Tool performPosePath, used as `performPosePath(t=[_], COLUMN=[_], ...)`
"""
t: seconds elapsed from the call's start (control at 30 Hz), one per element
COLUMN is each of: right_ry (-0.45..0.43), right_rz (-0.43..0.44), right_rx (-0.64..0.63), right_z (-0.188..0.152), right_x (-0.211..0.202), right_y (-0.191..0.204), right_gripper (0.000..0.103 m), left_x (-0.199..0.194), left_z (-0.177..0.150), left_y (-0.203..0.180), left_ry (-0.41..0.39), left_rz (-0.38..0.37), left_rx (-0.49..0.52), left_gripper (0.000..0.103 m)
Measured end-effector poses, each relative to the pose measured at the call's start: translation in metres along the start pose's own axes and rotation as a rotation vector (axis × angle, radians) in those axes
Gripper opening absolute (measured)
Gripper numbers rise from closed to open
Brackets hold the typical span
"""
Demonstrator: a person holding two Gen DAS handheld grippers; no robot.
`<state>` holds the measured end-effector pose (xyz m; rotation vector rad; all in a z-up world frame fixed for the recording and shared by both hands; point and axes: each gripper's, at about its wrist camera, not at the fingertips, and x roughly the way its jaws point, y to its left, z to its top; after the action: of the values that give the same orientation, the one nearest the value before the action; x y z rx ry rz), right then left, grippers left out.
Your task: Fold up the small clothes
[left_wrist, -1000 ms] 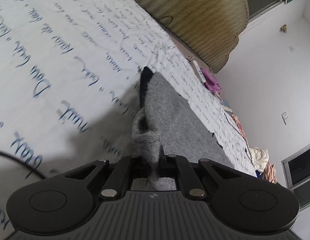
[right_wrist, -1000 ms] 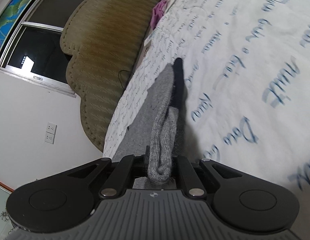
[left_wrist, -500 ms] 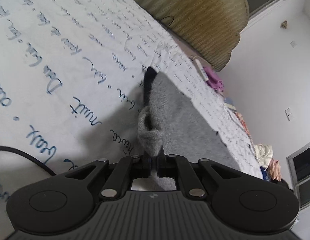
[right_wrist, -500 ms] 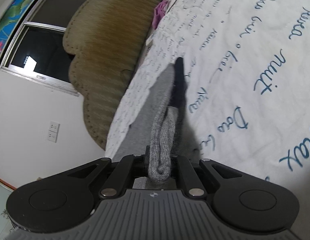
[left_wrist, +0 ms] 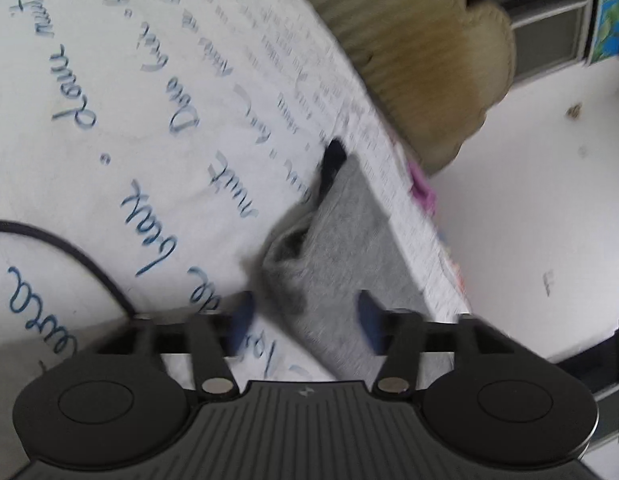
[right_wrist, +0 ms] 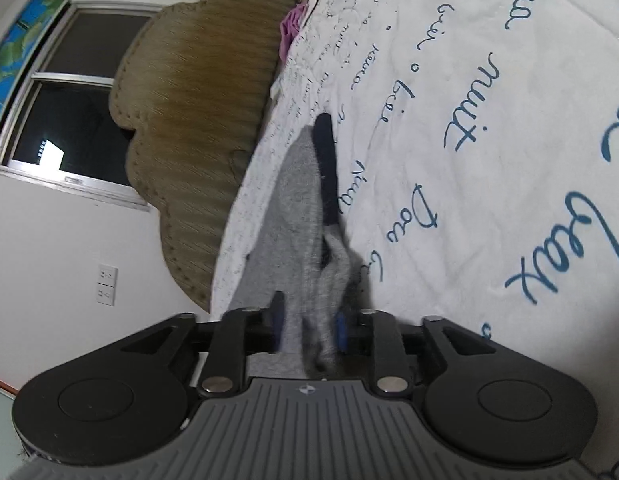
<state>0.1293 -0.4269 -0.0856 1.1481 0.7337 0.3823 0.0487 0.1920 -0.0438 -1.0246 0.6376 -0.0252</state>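
Note:
A grey sock (left_wrist: 349, 232) with a dark toe (left_wrist: 333, 160) lies on the white bed sheet (left_wrist: 109, 140), its cuff end nearest me. My left gripper (left_wrist: 305, 316) is opening; its fingers stand wide on either side of the cuff and do not press it. In the right wrist view the same sock (right_wrist: 297, 200) runs away from me to its dark toe (right_wrist: 325, 152). My right gripper (right_wrist: 309, 328) is opening too. The folded cuff sits loose between its blue pads.
The sheet (right_wrist: 469, 80) carries blue script. A tan scalloped headboard (left_wrist: 409, 40) stands at the bed's far end, with a pink garment (left_wrist: 423, 192) near it. A black cable (left_wrist: 69, 244) crosses the sheet at the left. A window (right_wrist: 69, 120) and wall sockets (right_wrist: 106, 284) are on the wall.
Both grippers were shut on the sock's cuff and have now spread their fingers, the left one much wider. The cuff has dropped onto the sheet. Both hands moved a little lower.

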Motion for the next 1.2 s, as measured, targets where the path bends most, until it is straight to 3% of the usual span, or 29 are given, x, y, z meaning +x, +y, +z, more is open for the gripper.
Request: performPosePath(t=[0.2,0.23,0.27,0.3,0.4,0.57,0.73,0.83,0.93,1.0,1.07,1.1,1.17,1.2], right_ry=[0.027,0.029,0.031,0.027,0.009,0.008,0.012,0.034,0.052,0.067,0.028,-0.019,-0.09,-0.093], right_rz=[-0.007,-0.01,-0.018,-0.035,-0.059,-0.011,0.014,-0.013,-0.047,-0.058,-0.105,-0.123,-0.139,-0.154], right_rx=[-0.007,-0.008,-0.011,-0.016,-0.038,-0.093,-0.053,-0.004,0.005,-0.007,-0.114,-0.188,-0.307,-0.347], right_z=[-0.009,-0.011,-0.012,-0.014,-0.017,-0.02,-0.02,-0.025,-0.028,-0.024,-0.013,-0.005,0.015,0.028], right_x=[0.014,0.018,0.022,0.026,0.029,0.011,-0.014,-0.018,-0.013,-0.014,-0.03,-0.041,-0.053,-0.05], right_y=[0.006,0.006,0.006,0.006,0.008,0.029,0.025,0.007,-0.008,-0.007,0.011,0.021,0.04,0.049], right_gripper=[0.037,0.035,0.028,0.013,0.011,0.01,0.01,0.01,0.01,0.013,0.035,0.046,0.048,0.048], left_x=[0.024,0.029,0.036,0.044,0.046,0.003,-0.028,-0.022,-0.001,-0.006,-0.024,-0.038,-0.057,-0.057], left_z=[0.002,0.002,0.003,0.003,-0.003,0.002,-0.009,-0.016,-0.017,-0.017,-0.015,-0.014,-0.009,-0.003], left_y=[-0.016,-0.019,-0.021,-0.021,-0.029,-0.048,-0.055,-0.036,-0.01,-0.008,-0.02,-0.028,-0.048,-0.058], left_ry=[-0.041,-0.044,-0.021,0.009,-0.02,-0.086,-0.018,0.02,0.078,0.063,0.011,-0.055,-0.185,-0.234], left_rz=[0.033,0.039,0.038,0.041,0.114,0.068,0.061,0.115,0.172,0.151,0.165,0.173,0.191,0.18], left_rx=[0.04,0.054,0.063,0.067,0.124,0.223,0.24,0.21,0.18,0.18,0.268,0.336,0.461,0.519], left_gripper=[0.065,0.047,0.012,0.006,0.005,0.004,0.004,0.004,0.008,0.01,0.027,0.034,0.075,0.08])
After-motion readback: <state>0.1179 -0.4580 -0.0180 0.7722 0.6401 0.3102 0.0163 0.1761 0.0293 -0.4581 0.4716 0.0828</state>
